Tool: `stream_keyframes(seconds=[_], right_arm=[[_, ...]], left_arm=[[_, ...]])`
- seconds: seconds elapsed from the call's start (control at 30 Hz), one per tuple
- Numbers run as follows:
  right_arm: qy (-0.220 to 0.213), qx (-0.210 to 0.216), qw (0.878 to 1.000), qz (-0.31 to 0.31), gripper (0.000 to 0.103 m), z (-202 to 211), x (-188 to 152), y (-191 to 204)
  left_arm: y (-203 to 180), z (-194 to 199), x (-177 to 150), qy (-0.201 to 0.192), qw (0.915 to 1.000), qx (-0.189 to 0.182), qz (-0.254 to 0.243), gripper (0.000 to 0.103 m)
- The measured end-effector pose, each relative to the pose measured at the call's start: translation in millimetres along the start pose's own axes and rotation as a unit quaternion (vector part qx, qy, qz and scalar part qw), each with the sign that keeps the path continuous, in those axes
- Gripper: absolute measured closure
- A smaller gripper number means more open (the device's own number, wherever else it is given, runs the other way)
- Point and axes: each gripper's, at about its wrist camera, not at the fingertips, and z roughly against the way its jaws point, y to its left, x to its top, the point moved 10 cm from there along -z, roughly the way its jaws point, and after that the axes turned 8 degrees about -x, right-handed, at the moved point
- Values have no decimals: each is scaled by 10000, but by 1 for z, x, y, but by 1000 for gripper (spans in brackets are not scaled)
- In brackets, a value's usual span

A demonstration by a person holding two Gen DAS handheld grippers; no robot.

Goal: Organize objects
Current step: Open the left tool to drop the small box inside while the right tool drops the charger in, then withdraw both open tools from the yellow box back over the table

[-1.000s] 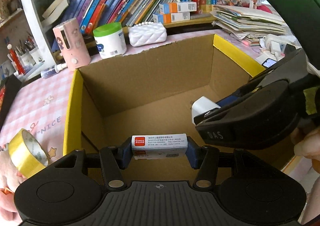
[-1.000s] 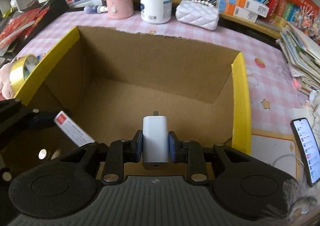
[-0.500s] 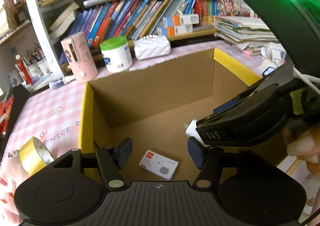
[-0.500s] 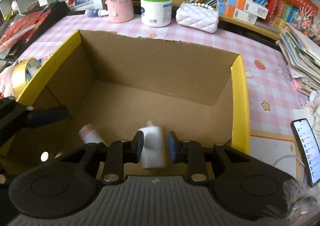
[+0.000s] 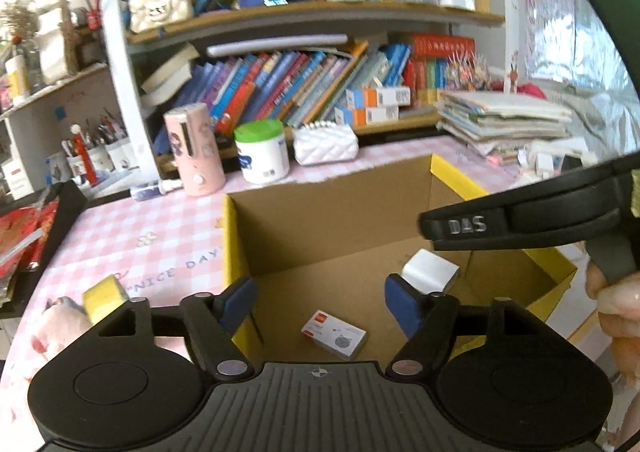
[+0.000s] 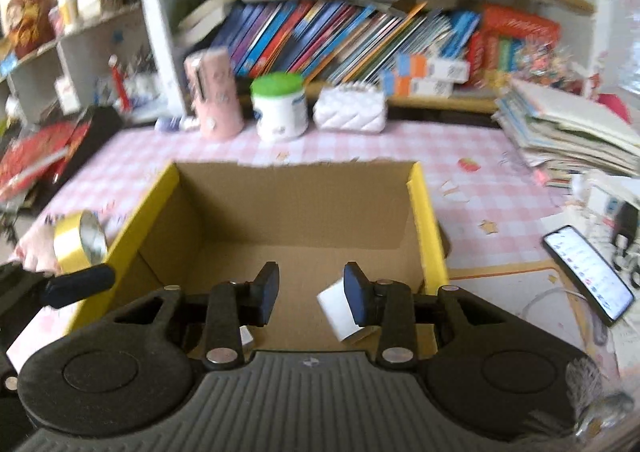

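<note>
Both grippers, left and right, have just spread apart, empty above the staple box and charger lying in the carton.

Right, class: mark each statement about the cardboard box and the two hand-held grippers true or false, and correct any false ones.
1. The small labelled box lies on the floor of the cardboard box. True.
2. The left hand-held gripper grips the small labelled box. False: its jaws are open and empty.
3. The white charger is inside the cardboard box. True.
4. The yellow tape roll is inside the cardboard box. False: it sits outside.
5. The right hand-held gripper is shut. False: open.
</note>
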Motion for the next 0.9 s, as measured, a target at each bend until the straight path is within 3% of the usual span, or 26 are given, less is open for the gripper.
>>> stream_keyframes(seconds=[0.07, 0.2, 0.5, 0.9], right_arm=[[-180, -289, 9994, -99, 57, 12, -1, -5], [-489, -645, 9965, -215, 53, 35, -9, -10], [-568, -1109, 9908, -536, 45, 71, -38, -6], [7, -1330, 9893, -606, 42, 98, -105, 35]], left_arm=[[4, 9, -1, -57, 10000, 6, 61, 28], [11, 28, -7, -162, 9998, 7, 146, 22], [26, 59, -26, -310, 9991, -37, 276, 17], [57, 98, -93, 175, 9987, 12, 483, 17]])
